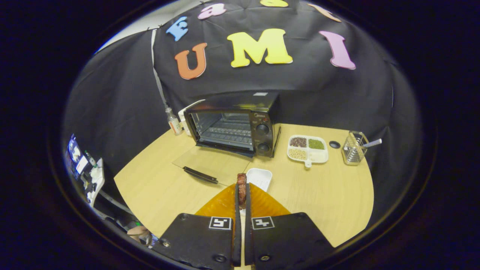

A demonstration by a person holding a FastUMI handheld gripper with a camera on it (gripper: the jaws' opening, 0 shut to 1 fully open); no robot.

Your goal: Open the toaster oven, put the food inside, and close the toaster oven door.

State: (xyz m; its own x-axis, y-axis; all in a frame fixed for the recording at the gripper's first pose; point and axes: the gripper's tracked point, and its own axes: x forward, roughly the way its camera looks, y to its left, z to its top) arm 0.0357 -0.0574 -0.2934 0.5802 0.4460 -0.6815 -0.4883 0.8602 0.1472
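We have the hand-held gripper pinching the food, a dark reddish piece held upright between both fingers. The oven stands on the bench straight ahead and slightly left, well apart from us, its glass door already folded flat toward us. We judge the next move to be a forward carry over the door onto the rack.
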